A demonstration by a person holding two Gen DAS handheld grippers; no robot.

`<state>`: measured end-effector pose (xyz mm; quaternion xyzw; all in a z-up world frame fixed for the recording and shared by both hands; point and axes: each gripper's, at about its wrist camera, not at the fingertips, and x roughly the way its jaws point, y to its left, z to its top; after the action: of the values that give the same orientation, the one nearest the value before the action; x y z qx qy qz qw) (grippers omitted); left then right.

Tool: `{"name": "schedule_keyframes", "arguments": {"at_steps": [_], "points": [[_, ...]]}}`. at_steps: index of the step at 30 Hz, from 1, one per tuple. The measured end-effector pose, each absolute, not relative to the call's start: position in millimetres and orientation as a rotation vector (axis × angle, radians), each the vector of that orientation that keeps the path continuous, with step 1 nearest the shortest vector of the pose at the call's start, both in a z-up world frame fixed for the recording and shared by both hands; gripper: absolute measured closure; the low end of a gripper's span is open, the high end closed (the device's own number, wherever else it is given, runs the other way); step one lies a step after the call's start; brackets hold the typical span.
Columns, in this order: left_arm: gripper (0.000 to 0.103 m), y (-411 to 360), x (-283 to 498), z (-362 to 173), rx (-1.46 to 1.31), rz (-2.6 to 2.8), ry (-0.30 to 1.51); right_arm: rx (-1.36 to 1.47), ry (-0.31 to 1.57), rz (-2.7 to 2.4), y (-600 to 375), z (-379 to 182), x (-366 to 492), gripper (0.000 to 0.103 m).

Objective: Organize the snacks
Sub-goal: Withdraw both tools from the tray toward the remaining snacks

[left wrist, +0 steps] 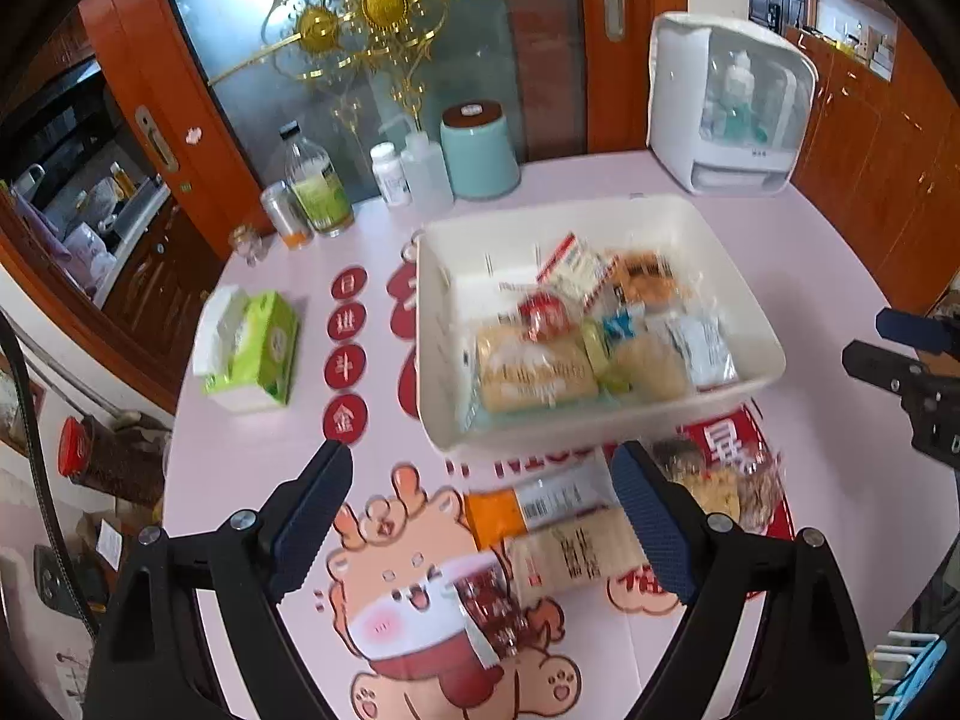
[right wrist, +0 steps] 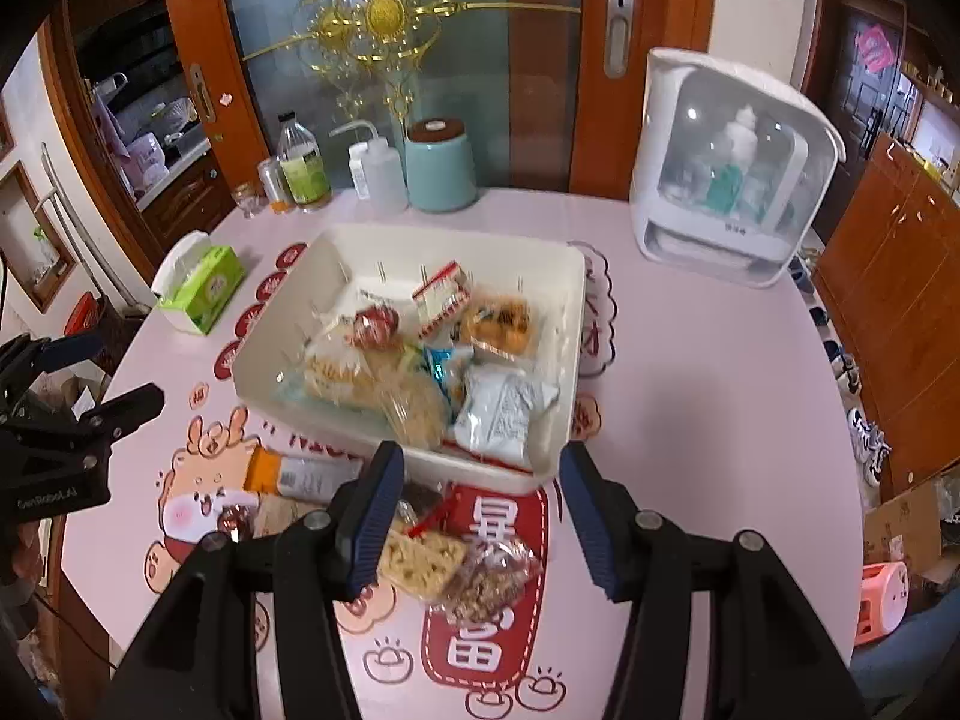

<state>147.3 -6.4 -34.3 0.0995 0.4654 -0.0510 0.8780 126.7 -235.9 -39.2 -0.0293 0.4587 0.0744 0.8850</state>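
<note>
Left gripper [left wrist: 480,501]: jaws wide apart, empty, hovering near side of white bin [left wrist: 600,420].
Right gripper [right wrist: 477,504]: jaws apart, empty, same side.
Bin: snacks inside.

We cannot read the blurred print on the snack packets [left wrist: 558,546] near the counter's [right wrist: 720,420] front edge. The right gripper [right wrist: 480,504] hides part of the cracker packet [right wrist: 420,558], and the bin's [left wrist: 600,222] wrappers overlap, so we cannot count them.

Pink table [left wrist: 810,276] with bin [left wrist: 600,216], snacks [left wrist: 564,540]
</note>
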Motion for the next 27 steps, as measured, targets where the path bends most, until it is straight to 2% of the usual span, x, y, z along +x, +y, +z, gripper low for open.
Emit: {"name": "schedule_keyframes", "arguments": {"at_steps": [13,27], "points": [[0.015,18,108,-118,0.112,-0.089,1.122,0.006,1.089,0.126,-261,-109,107,0.048],[0.015,81,116,-210,-0.12,0.088,1.269,0.192,1.253,0.043,-284,-191,122,0.048]]}}
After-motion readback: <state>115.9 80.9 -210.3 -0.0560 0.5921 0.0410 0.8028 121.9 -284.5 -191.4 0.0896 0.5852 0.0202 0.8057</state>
